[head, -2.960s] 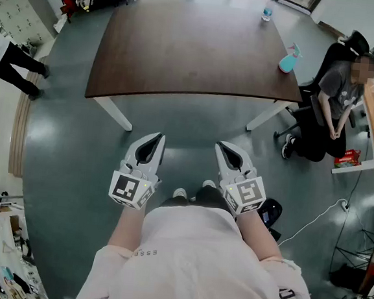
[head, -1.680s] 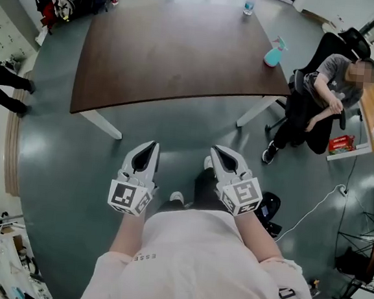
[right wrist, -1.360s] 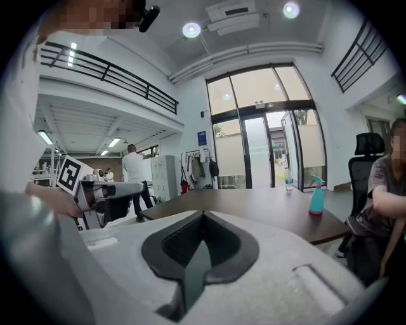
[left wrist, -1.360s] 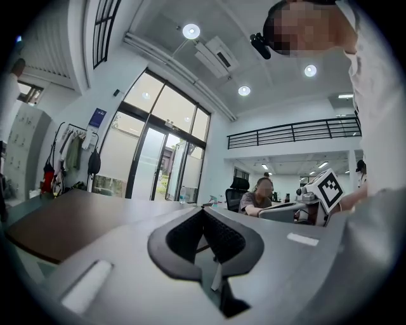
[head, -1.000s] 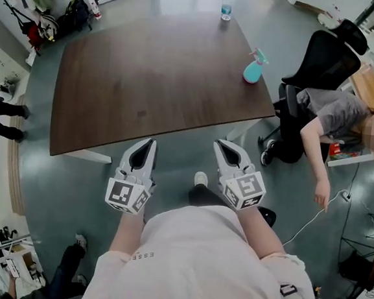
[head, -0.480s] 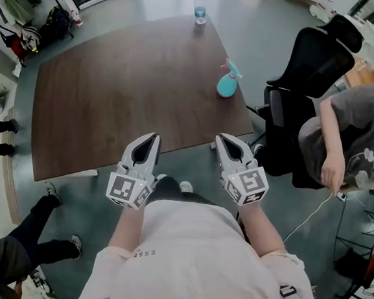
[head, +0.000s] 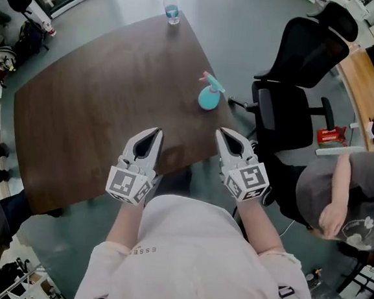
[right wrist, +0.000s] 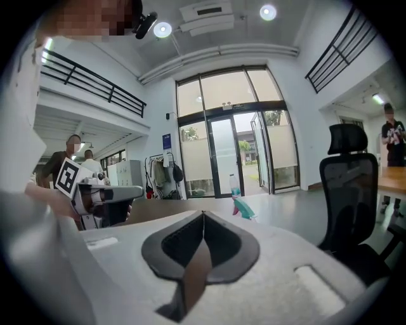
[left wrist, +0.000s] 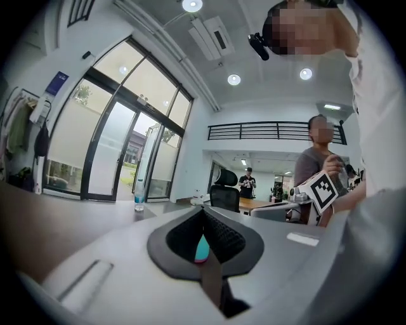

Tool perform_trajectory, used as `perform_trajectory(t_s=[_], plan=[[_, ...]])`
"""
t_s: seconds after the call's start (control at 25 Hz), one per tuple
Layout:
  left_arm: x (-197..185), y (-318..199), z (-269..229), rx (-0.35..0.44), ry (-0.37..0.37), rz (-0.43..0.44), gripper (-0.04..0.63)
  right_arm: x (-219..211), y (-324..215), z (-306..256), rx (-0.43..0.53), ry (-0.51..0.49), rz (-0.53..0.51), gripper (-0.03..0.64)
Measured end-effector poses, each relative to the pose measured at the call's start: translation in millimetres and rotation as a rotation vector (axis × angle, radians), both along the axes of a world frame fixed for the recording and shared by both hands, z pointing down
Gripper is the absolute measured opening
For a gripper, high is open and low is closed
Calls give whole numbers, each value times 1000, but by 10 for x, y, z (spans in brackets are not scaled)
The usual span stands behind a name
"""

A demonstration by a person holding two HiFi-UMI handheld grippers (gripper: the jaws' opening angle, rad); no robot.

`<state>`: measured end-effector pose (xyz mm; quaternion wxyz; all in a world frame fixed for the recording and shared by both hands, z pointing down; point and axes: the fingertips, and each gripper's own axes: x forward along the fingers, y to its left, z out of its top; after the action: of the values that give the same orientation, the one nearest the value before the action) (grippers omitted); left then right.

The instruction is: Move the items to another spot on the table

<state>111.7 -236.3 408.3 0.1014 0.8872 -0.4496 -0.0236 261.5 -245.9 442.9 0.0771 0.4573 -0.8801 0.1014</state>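
I hold my left gripper [head: 154, 132] and my right gripper [head: 223, 132] side by side in front of my chest, both pointing ahead toward the dark brown table [head: 79, 116]. The left one's tips reach over the tabletop just past its near edge; the right one's tips sit about at that edge, close to the table's right corner.

In the left gripper view my left jaws are pressed together at the tips with nothing clamped between them; a sliver of teal shows through the gap behind the pads, but it lies farther off on the table. In the right gripper view my right jaws are likewise closed tip to tip and hold nothing.

The teal spray bottle [head: 209, 97], with a pink trigger, stands upright on the table near its right edge, ahead of my right gripper and well apart from it. The clear water bottle [head: 171, 7] stands upright at the table's far corner, well apart from the spray bottle and from both grippers.

A black office chair [head: 305, 58] stands just beside the table's right side. A person in a grey shirt [head: 346, 192] is at the lower right of the head view, beyond the chair, next to a light wooden desk [head: 364, 96]
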Motion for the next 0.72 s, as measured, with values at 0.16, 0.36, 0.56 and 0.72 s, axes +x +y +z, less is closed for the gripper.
perform_trajectory(t_s=[0.16,0.36,0.56,0.72], plan=[[132,-456,103,-20,6,21,17,88,-455,93,-14,6,4,90],[196,-898,271,-53,3,32,17,122,-1006,239,1,27,19,243],[194,-1237,459,-83,0,42,17,77,-1404,521,-30,55,6,275],[214,-1409,556,-106,-2,47,17,29,-1605,757,-58,56,-20,275]])
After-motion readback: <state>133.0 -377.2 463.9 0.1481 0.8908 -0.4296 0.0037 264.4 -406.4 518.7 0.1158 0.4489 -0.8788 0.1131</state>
